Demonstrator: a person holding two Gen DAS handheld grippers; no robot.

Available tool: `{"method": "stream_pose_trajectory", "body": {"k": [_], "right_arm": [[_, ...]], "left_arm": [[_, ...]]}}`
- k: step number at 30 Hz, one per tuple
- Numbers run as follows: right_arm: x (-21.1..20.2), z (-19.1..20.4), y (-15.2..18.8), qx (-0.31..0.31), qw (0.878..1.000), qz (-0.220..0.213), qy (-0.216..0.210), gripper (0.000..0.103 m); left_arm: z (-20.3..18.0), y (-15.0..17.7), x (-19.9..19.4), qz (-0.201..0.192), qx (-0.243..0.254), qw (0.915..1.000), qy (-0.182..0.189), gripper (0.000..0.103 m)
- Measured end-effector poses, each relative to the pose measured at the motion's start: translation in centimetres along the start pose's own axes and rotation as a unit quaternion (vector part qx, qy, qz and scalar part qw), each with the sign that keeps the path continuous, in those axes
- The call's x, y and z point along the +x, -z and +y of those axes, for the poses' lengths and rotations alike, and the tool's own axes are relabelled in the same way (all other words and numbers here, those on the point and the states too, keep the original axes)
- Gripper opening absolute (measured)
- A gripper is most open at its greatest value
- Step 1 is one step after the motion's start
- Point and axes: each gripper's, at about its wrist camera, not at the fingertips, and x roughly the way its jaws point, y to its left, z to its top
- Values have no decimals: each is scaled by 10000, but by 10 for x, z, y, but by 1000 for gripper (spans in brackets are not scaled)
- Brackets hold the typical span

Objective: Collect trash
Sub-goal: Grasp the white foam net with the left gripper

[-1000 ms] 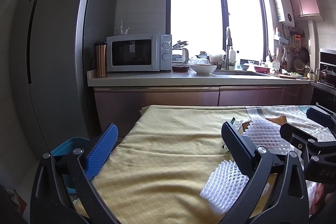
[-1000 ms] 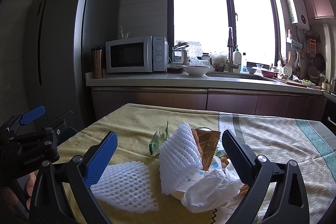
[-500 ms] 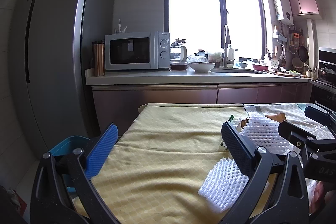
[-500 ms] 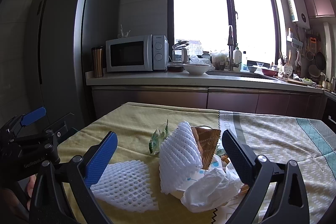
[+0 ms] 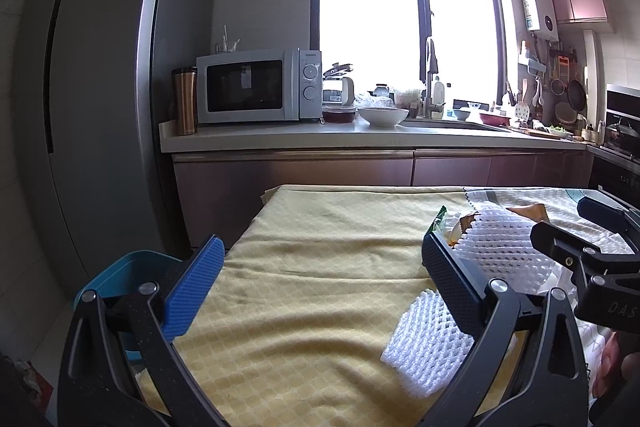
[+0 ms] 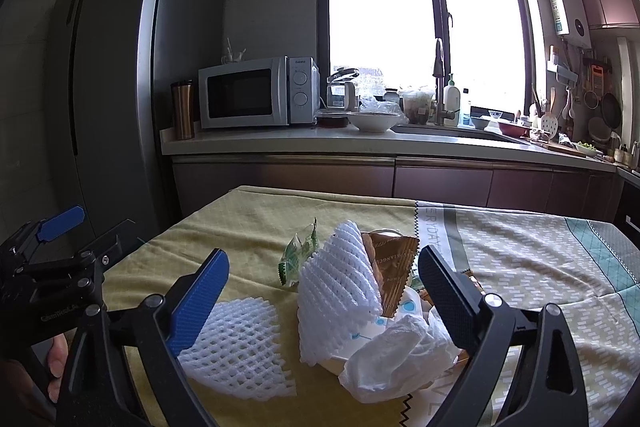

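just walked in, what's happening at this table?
A person holds a gripper in each hand over a cloth-covered table, set to clear trash. The right gripper, whose jaws have just been closing slightly, is open around an upright foam net in the wrapper-and-tissue pile, not gripping. The left gripper is open and empty. A flat foam net lies nearby.

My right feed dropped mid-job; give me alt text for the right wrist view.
The right gripper is open around a heap of trash on the yellow tablecloth: an upright white foam fruit net, brown wrapper and crumpled white tissue. A flat white foam net lies left of it.
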Motion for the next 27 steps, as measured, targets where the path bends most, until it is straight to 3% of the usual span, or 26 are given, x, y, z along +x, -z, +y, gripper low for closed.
{"method": "stream_pose_trajectory", "body": {"k": [6, 13, 15, 17, 21, 23, 27], "right_arm": [[14, -8, 4, 125, 9994, 335, 36, 80], [27, -12, 8, 222, 9975, 665, -38, 56], [28, -13, 8, 244, 9972, 711, -68, 48], [29, -13, 9, 245, 9967, 765, -84, 43], [31, -15, 11, 272, 9958, 855, -165, 20], [31, -16, 11, 277, 9957, 858, -191, 16], [24, -15, 7, 255, 9965, 734, -307, 11]], "left_arm": [[2, 13, 10, 476, 124, 9981, 359, 97], [-4, 33, 26, 1145, 165, 9835, 1395, 97], [-8, 40, 31, 1365, 77, 9757, 1712, 90], [-13, 47, 38, 1582, 40, 9681, 1945, 76], [-19, 58, 52, 1864, -31, 9566, 2240, 54], [-22, 60, 56, 1946, -61, 9525, 2342, 37], [-23, 60, 55, 1936, -94, 9510, 2410, 19]]}}
